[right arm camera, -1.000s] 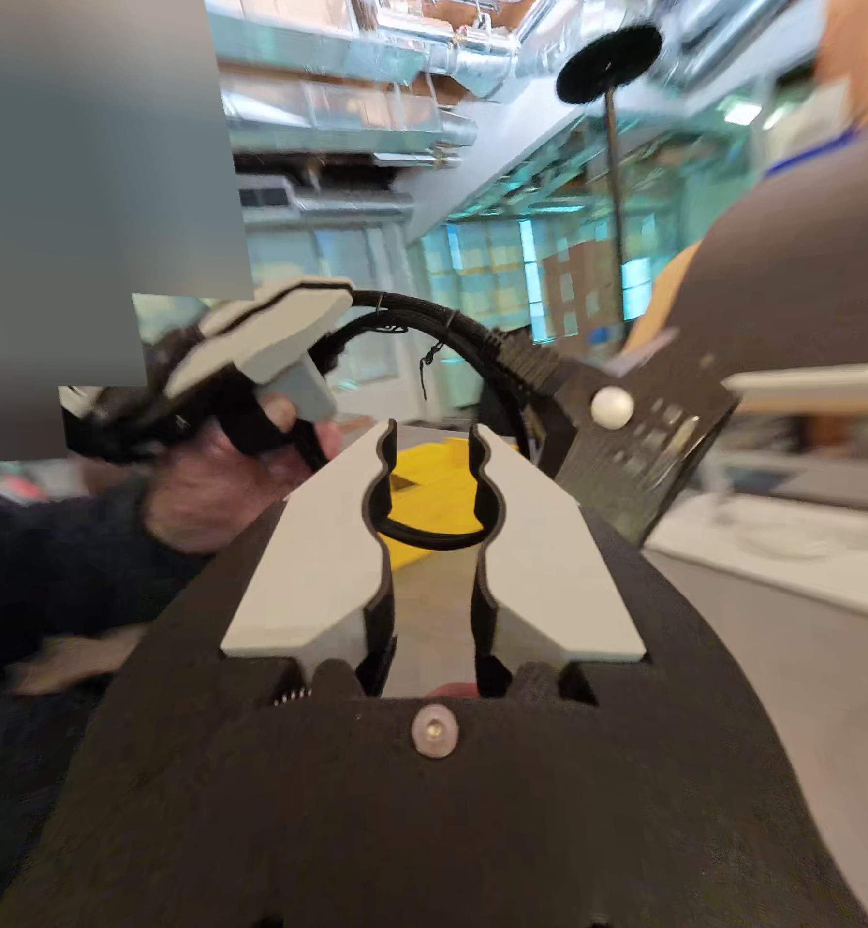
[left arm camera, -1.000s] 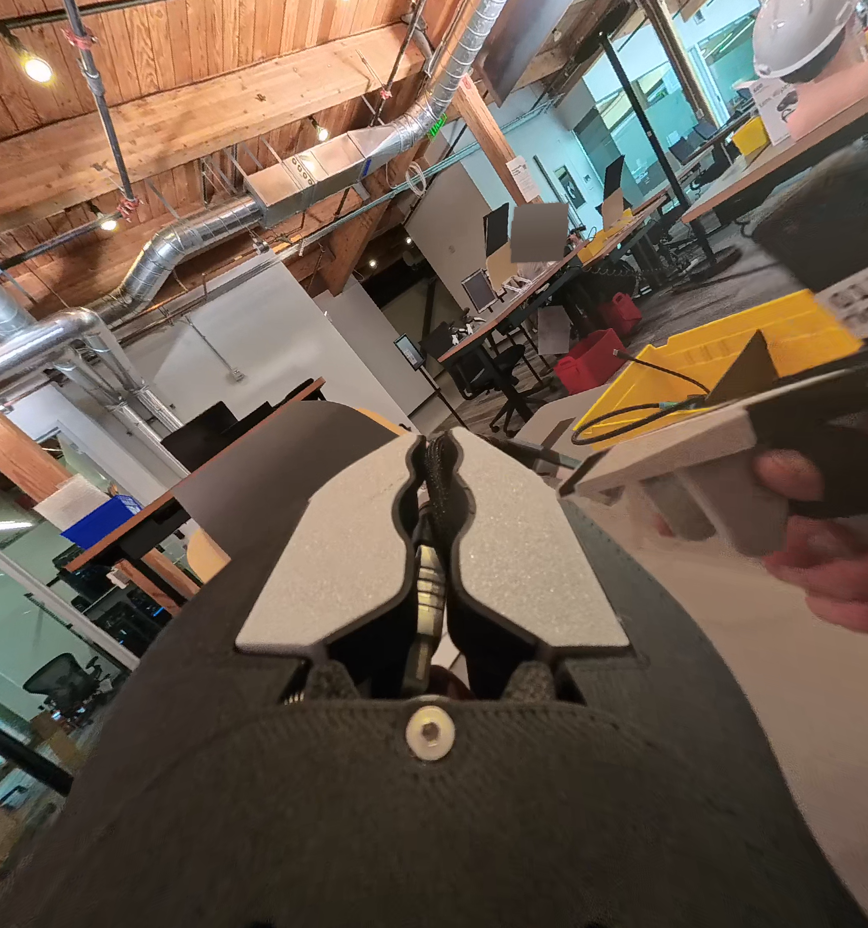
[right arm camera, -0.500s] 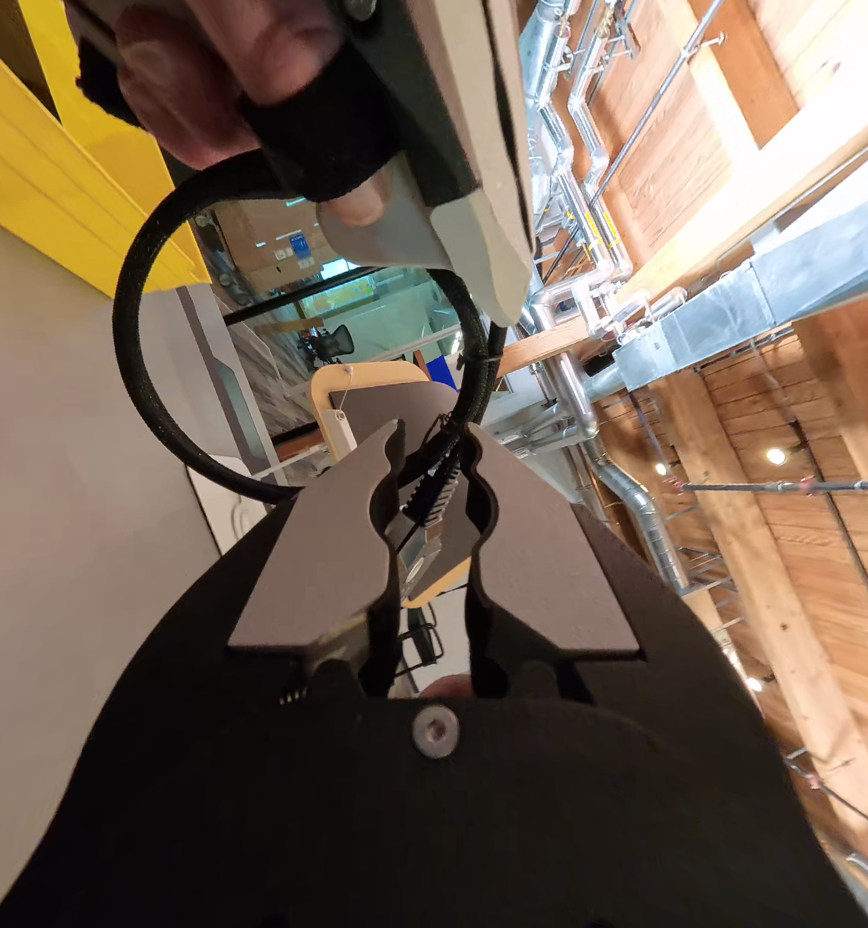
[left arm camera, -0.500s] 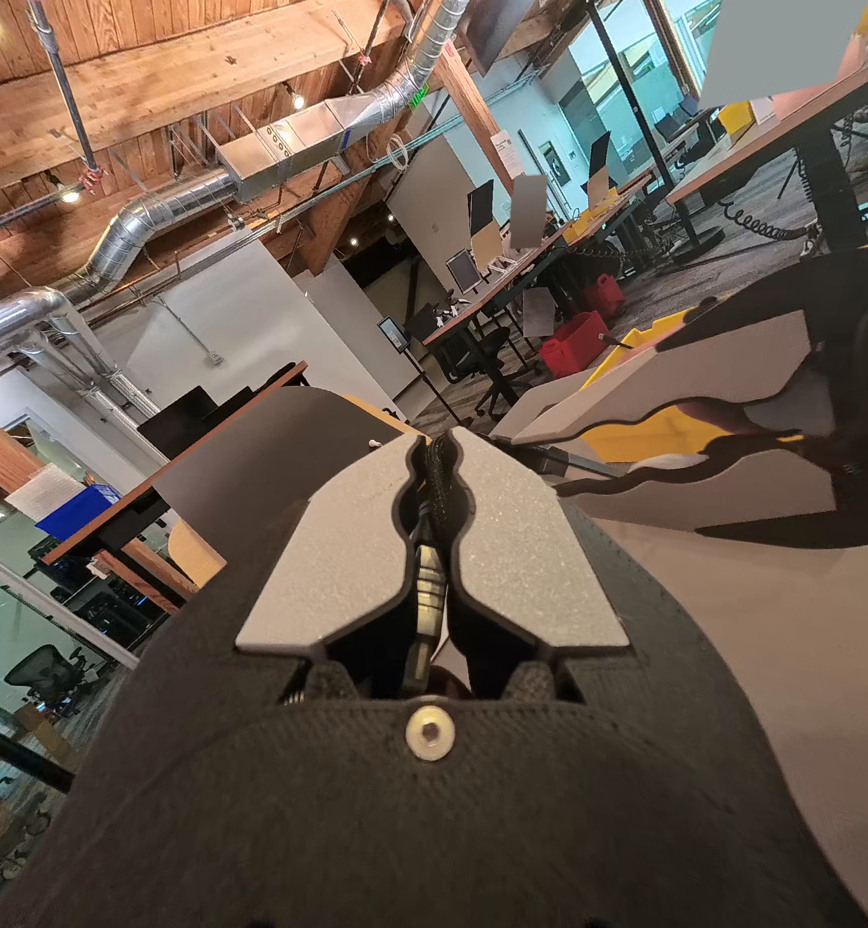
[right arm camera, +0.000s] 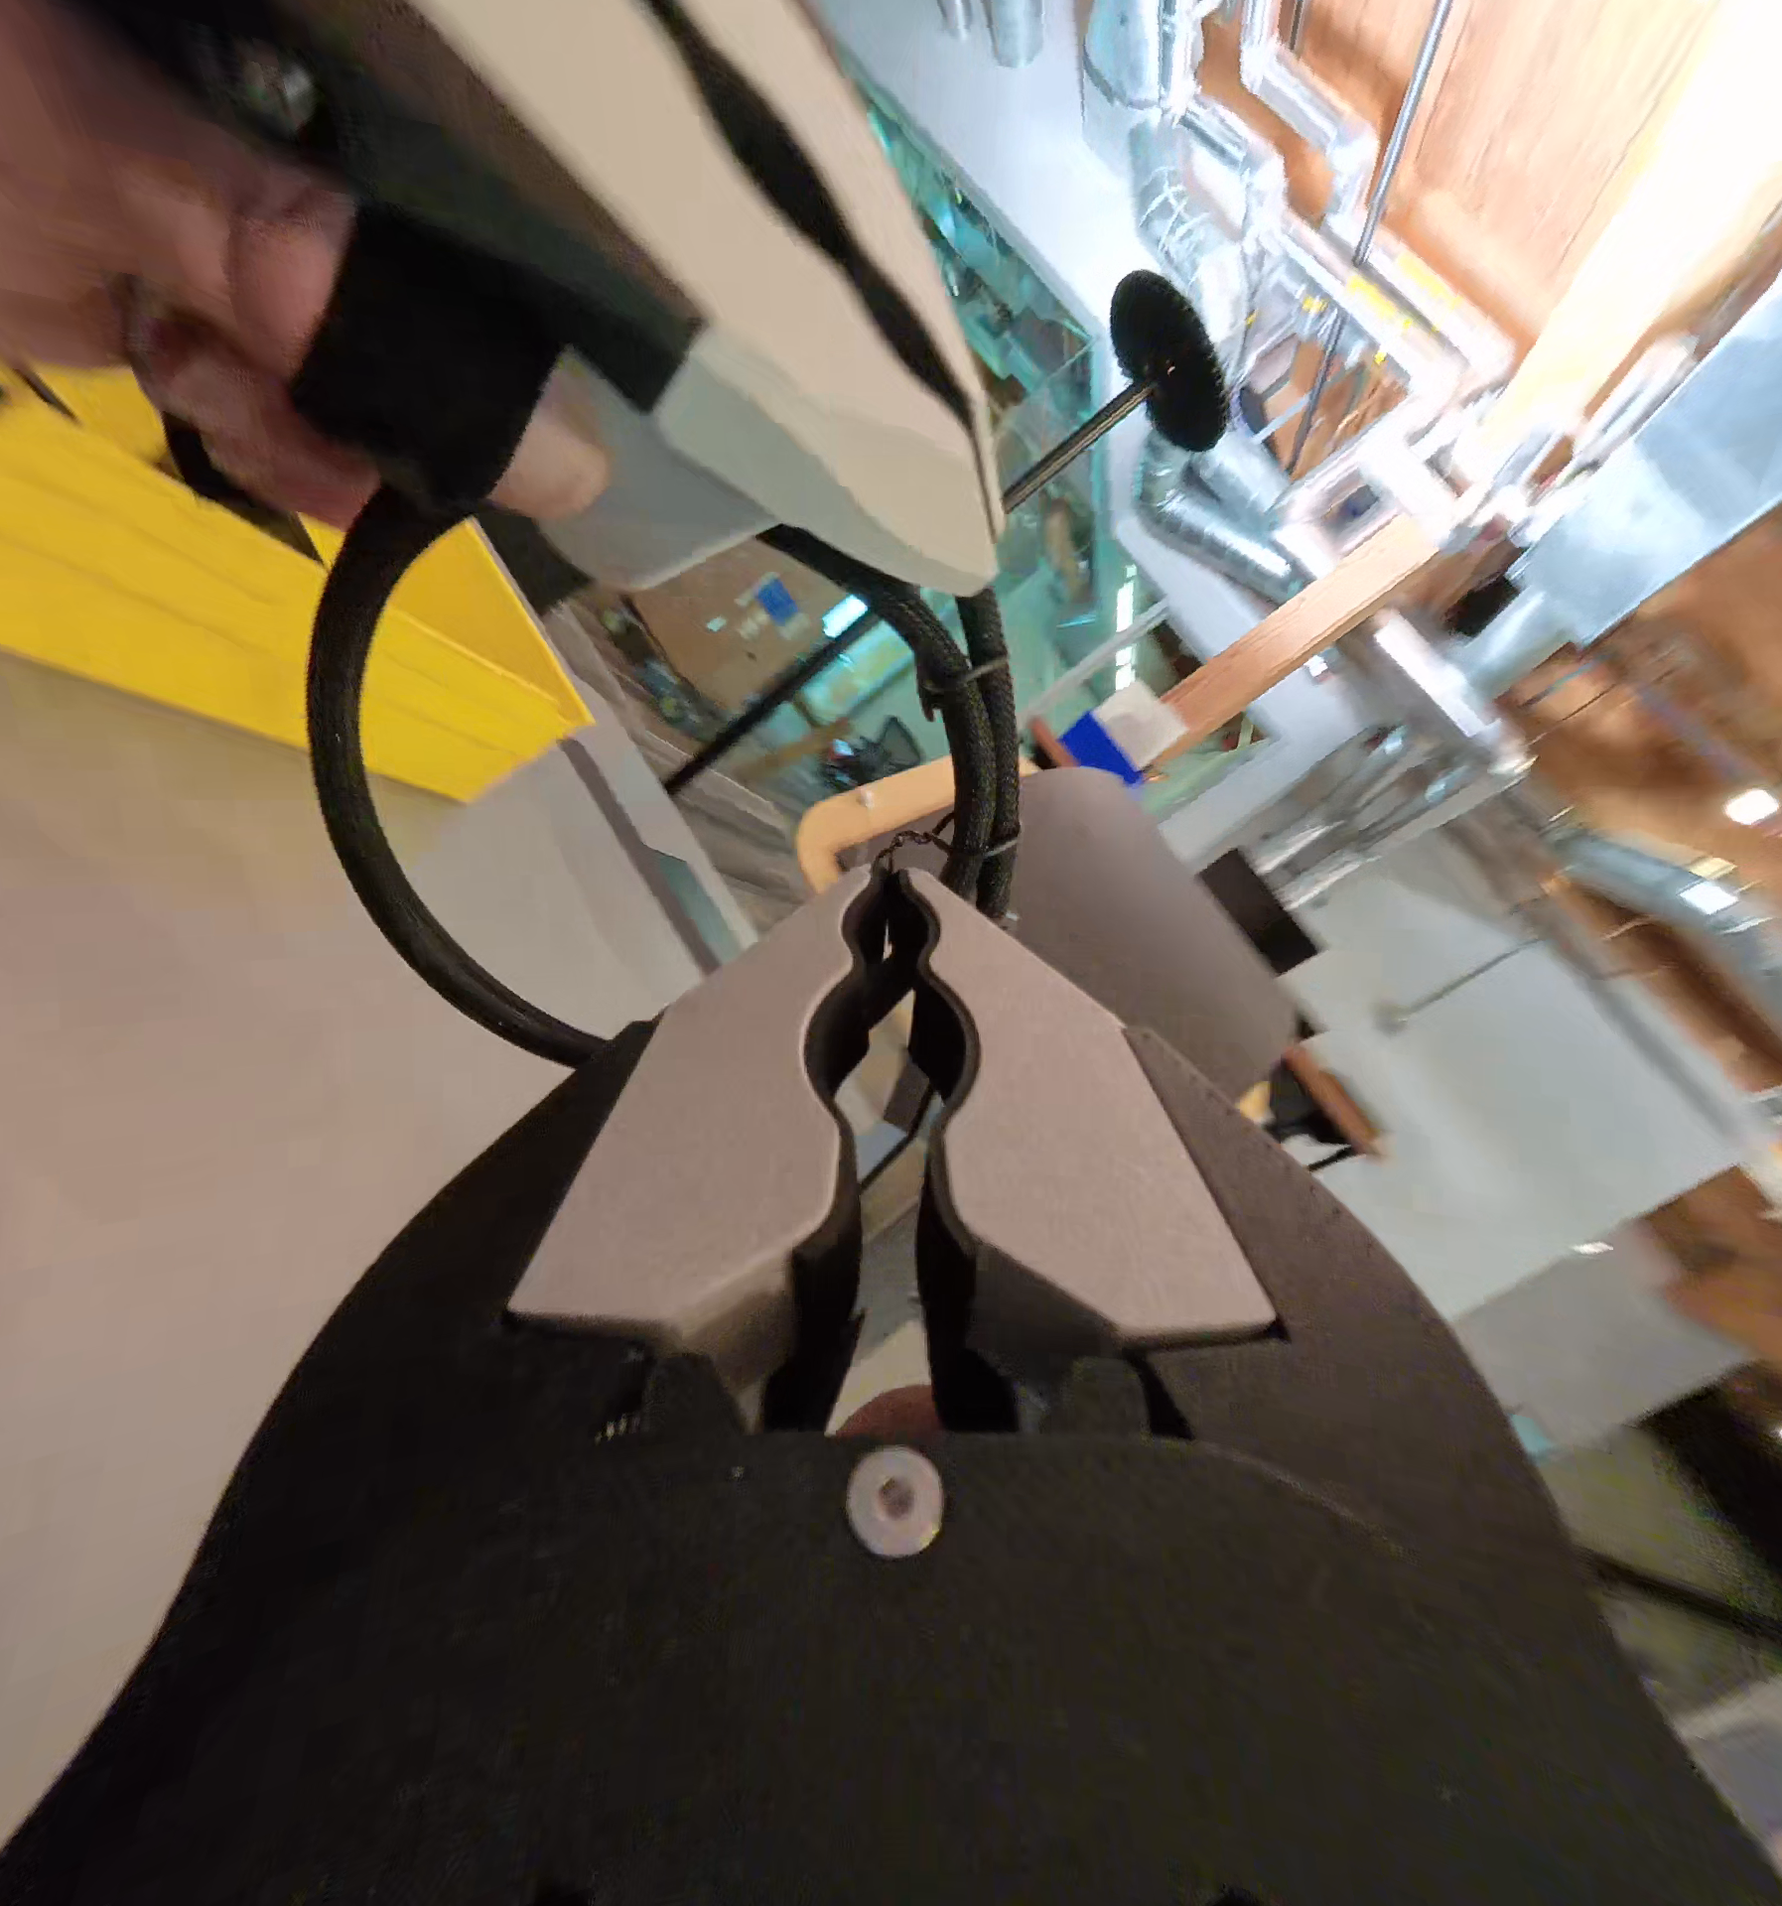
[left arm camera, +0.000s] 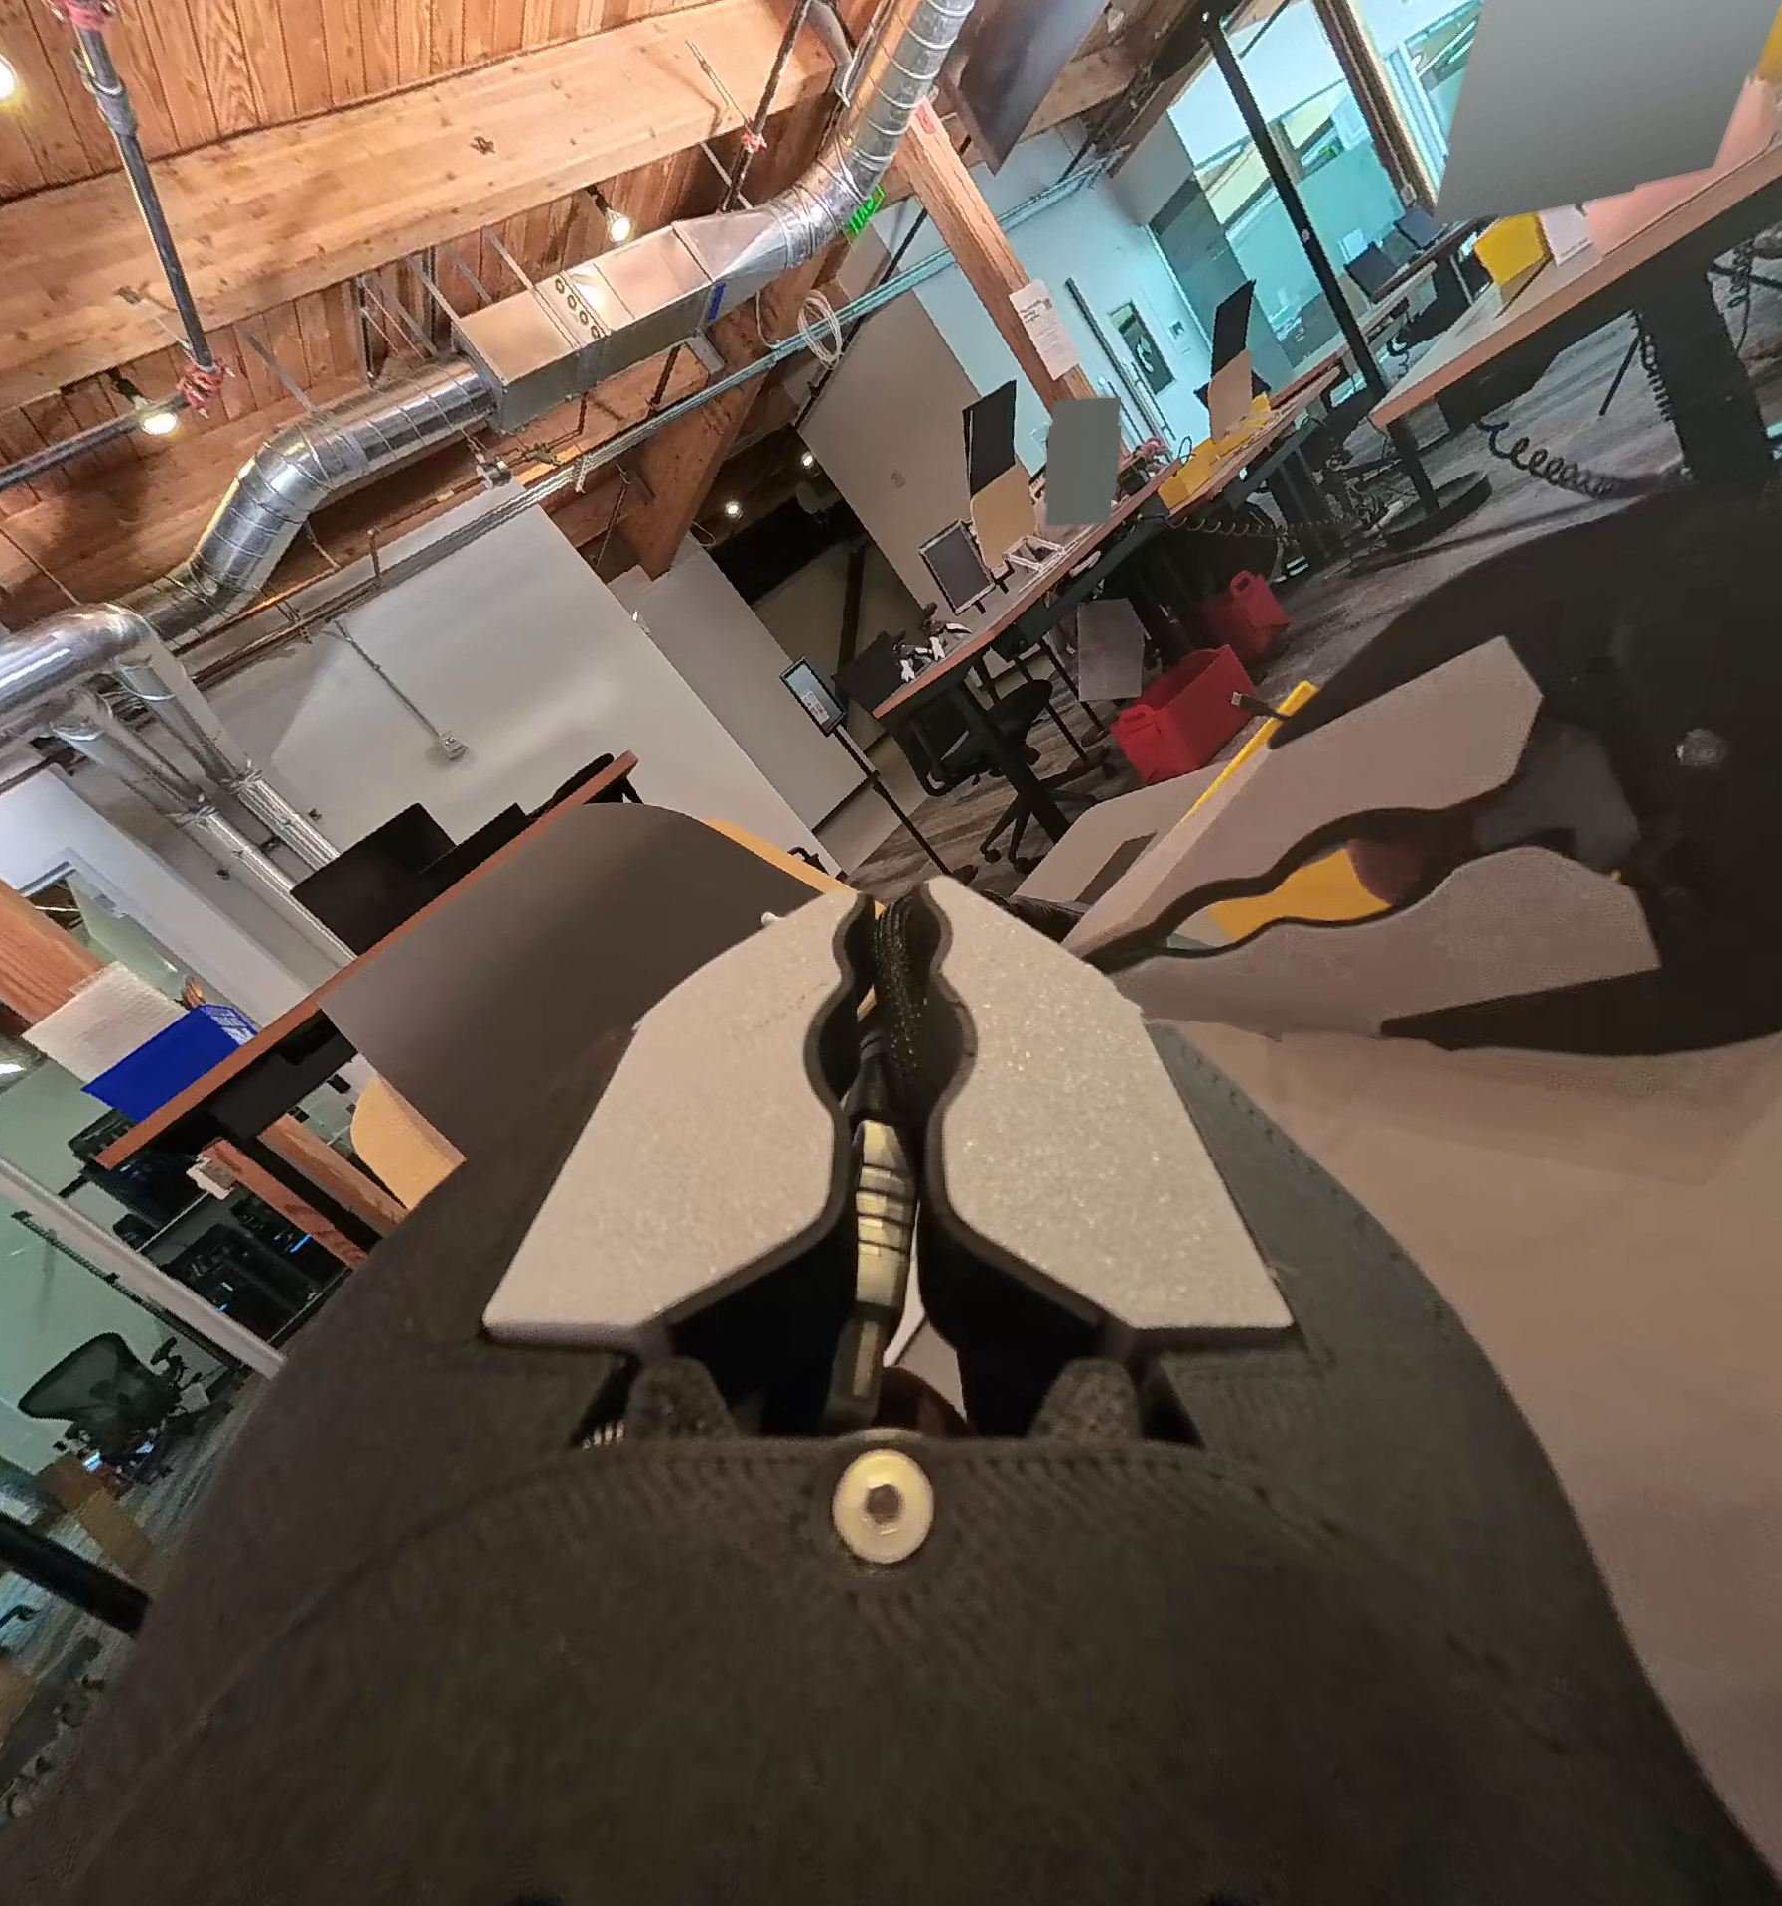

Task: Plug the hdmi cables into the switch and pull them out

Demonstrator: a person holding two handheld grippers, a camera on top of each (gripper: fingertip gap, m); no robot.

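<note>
My left gripper (left arm camera: 892, 897) is shut on a black braided HDMI cable (left arm camera: 895, 990), close to its metal plug (left arm camera: 878, 1202), and holds it up in the air. In the right wrist view the left gripper (right arm camera: 979, 536) is at the upper left, and the cable (right arm camera: 345, 722) hangs from it in a tied loop. My right gripper (right arm camera: 892, 877) is shut at the tips on a thin black twist tie (right arm camera: 917, 838) that binds the doubled strands (right arm camera: 990, 722). The right gripper also shows in the left wrist view (left arm camera: 1098, 947), just right of my left fingertips.
A yellow bin (right arm camera: 195, 619) stands on the grey tabletop (right arm camera: 144, 1083). A chair with a dark back (left arm camera: 556, 959) stands beyond the grippers. A person's hand (right arm camera: 144, 258) grips the left gripper. Desks and red bins (left arm camera: 1186, 707) are far behind.
My right gripper swung round to the cable loop and closed from wide open onto the twist tie. My left gripper kept its hold on the cable and barely moved.
</note>
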